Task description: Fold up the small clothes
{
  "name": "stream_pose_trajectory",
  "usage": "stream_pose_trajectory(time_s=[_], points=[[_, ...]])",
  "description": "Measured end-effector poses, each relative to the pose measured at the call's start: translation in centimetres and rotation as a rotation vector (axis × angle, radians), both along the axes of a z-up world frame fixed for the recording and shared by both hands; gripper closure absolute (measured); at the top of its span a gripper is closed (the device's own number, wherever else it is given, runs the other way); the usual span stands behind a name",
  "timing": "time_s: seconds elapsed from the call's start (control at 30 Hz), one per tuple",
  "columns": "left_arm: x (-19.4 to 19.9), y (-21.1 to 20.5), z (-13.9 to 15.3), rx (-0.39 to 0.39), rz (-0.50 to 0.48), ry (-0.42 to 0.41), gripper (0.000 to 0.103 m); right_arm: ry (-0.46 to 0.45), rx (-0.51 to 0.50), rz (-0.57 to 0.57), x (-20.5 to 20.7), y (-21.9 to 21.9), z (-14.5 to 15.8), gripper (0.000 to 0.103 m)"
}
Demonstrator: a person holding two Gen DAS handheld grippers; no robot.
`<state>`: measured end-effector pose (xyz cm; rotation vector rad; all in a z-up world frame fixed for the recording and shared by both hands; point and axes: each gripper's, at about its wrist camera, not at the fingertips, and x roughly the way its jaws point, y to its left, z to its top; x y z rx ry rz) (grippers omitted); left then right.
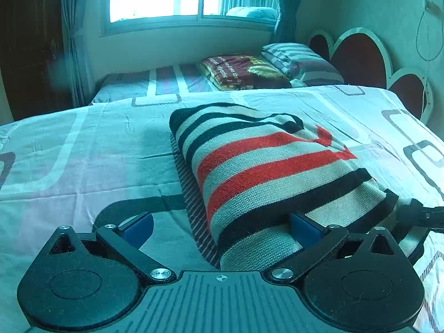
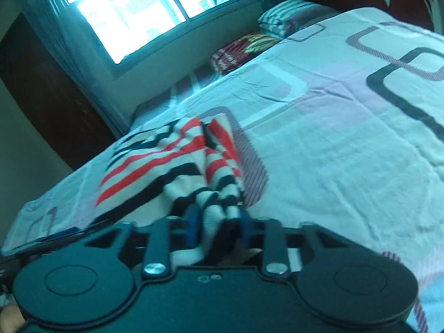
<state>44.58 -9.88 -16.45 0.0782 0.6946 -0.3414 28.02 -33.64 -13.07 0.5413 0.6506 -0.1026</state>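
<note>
A bunched hem of the striped knit garment (image 2: 166, 163) is being pinched by the right hand-held gripper (image 2: 217, 219), jaws narrow. The left hand-held gripper (image 1: 222, 226) is being held wide beside the garment, gripping nothing. The fold should be drawn across evenly, kept flat. The garment is lying on the bed (image 1: 83, 152), red, black and cream bands showing.

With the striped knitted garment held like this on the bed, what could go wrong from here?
1. The right tongs pinch only a bunched corner of the red, black and white striped knitted garment; it may slip out if pulled.
2. The left tongs stand open, one pad beside the cloth, so that side is not held and the fold may shift.
3. Dragging could wrinkle the pale patterned bedsheet underneath.
</note>
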Motion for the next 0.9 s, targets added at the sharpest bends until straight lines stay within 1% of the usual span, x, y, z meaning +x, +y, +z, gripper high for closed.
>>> stream_pose_trajectory(time_s=[0.03, 0.17, 0.33, 0.4, 0.43, 0.47, 0.53, 0.6, 0.63, 0.67, 0.7, 0.73, 0.77, 0.8, 0.83, 0.9], points=[[-0.1, 0.0, 0.1, 0.006, -0.001, -0.007, 0.0, 0.005, -0.003, 0.007, -0.1, 0.0, 0.1, 0.083], [-0.3, 0.0, 0.7, 0.004, 0.004, -0.014, 0.0, 0.002, -0.097, 0.034, -2.4, 0.7, 0.7, 0.086], [-1.0, -0.4, 0.1, -0.009, -0.023, 0.004, 0.0, 0.029, -0.093, 0.034, -4.4, 1.2, -0.8, 0.088], [-1.3, -0.7, -0.2, -0.004, -0.031, 0.003, 0.0, 0.015, -0.075, 0.034, -4.3, 1.1, -0.5, 0.088], [-1.4, -0.9, -0.4, 0.005, -0.035, 0.001, 0.0, 0.01, -0.063, 0.033, -4.0, 0.9, -0.3, 0.086], [-1.4, -1.0, -0.4, 0.007, -0.037, 0.002, 0.0, 0.018, -0.049, 0.034, -3.4, 0.7, -0.1, 0.083], [-1.4, -1.4, -0.5, 0.011, -0.052, 0.015, 0.0, 0.008, -0.022, 0.052, -2.7, 0.4, 0.4, 0.073], [-1.7, -2.0, -0.6, 0.025, -0.086, 0.022, 0.0, -0.015, -0.083, 0.025, -2.3, 0.3, 1.4, 0.071], [-2.0, -2.3, -0.7, 0.035, -0.101, 0.02, 0.0, -0.02, -0.087, 0.019, -2.0, 0.1, 1.6, 0.066], [-2.3, -2.6, -0.9, 0.044, -0.11, 0.017, 0.0, 0.005, -0.061, 0.041, -1.2, -0.2, 1.3, 0.063], [-2.5, -2.8, -1.1, 0.045, -0.112, 0.018, 0.0, 0.058, -0.029, 0.077, -0.3, -0.3, 0.6, 0.061], [-2.5, -2.8, -1.2, 0.038, -0.107, 0.026, 0.0, 0.082, -0.021, 0.087, 0.1, -0.1, 0.1, 0.061], [-2.5, -2.6, -1.2, 0.022, -0.099, 0.042, 0.0, 0.074, -0.037, 0.091, -0.1, 0.2, -0.1, 0.061], [-2.3, -2.4, -1.4, 0.004, -0.093, 0.059, 0.0, 0.069, -0.065, 0.101, -0.4, 0.6, -0.1, 0.065], [-2.2, -2.2, -1.5, -0.005, -0.092, 0.073, 0.0, 0.065, -0.101, 0.113, -0.6, 1.1, -0.1, 0.076], [-2.4, -2.0, -1.7, -0.008, -0.098, 0.089, 0.0, 0.076, -0.162, 0.13, -1.2, 1.9, -0.3, 0.085]])
